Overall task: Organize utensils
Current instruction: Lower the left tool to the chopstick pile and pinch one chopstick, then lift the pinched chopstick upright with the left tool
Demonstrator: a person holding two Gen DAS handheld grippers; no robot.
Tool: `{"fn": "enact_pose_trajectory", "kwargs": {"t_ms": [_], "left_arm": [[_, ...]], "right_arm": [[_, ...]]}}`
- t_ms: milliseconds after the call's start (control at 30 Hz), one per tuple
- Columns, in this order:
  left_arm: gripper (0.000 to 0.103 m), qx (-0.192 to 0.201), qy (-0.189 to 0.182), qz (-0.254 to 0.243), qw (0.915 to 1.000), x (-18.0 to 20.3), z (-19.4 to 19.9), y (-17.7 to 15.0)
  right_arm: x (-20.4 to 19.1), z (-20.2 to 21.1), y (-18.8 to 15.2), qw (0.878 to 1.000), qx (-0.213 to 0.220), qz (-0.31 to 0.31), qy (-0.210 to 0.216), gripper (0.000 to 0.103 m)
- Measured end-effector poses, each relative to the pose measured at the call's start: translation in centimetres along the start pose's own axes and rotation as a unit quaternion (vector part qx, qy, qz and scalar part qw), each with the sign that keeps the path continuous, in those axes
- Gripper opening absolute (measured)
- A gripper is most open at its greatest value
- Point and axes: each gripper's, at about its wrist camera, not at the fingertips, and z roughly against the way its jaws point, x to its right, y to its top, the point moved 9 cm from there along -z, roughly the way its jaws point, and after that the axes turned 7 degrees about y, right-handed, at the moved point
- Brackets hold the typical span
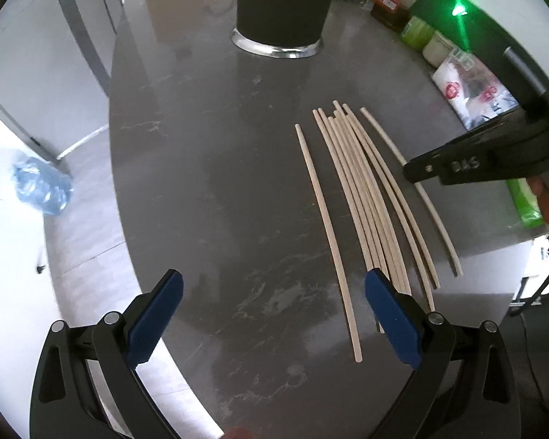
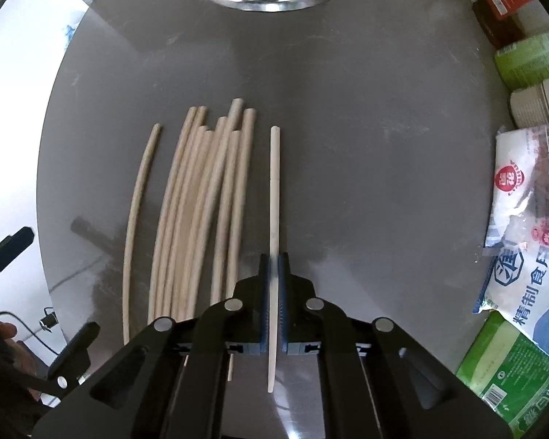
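Beige chopsticks, dark-grey table

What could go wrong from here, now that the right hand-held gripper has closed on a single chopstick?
1. The right hand-held gripper pinches the single chopstick near its thin end, so the long free part may pivot or slip out when lifted.
2. The chopstick bundle lies close beside it; a swing could scatter it across the table.
3. The left hand-held gripper is open with one finger over the bundle's ends and could nudge them.
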Motion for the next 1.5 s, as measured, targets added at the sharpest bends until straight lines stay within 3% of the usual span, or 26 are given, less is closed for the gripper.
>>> {"fn": "enact_pose_trajectory", "kwargs": {"t_ms": [100, 233, 333, 467, 667, 767, 1033, 1167, 1500], "left_arm": [[0.096, -0.01, -0.02, 0.016, 0.9996, 0.7, 0.2, 0.4], [0.095, -0.003, 0.001, 0.036, 0.9993, 0.9, 0.2, 1.8], [0.081, -0.018, 0.017, 0.043, 0.9988, 1.4, -0.4, 2.4], [0.064, -0.047, 0.048, 0.049, 0.9966, 2.0, -1.6, 2.5], [0.045, -0.084, 0.063, 0.048, 0.9933, 2.2, -2.3, 1.9], [0.028, -0.095, 0.073, 0.041, 0.9919, 2.6, -2.8, 2.2], [0.02, -0.132, 0.075, 0.038, 0.9876, 4.0, -4.2, 2.6], [0.005, -0.141, 0.069, 0.028, 0.9872, 4.5, -4.4, 2.9], [0.004, -0.136, 0.048, 0.03, 0.989, 3.5, -4.2, 3.0]], "right_arm": [[0.7, 1.2, 0.0, 0.999, 0.02, 0.003, 0.025, 0.005], [1.5, 3.2, -1.1, 0.997, 0.037, 0.005, 0.071, 0.005], [2.2, 4.0, -2.4, 0.994, 0.049, 0.023, 0.093, 0.005], [2.1, 5.0, -4.0, 0.985, 0.061, 0.057, 0.154, 0.005], [3.3, 6.5, -4.7, 0.976, 0.075, 0.08, 0.185, 0.005], [4.1, 7.1, -4.8, 0.973, 0.082, 0.083, 0.2, 0.005], [5.0, 6.7, -5.7, 0.967, 0.074, 0.085, 0.23, 0.005], [5.2, 6.7, -5.1, 0.965, 0.078, 0.083, 0.238, 0.005], [4.5, 7.1, -4.2, 0.961, 0.086, 0.078, 0.252, 0.005]]}}
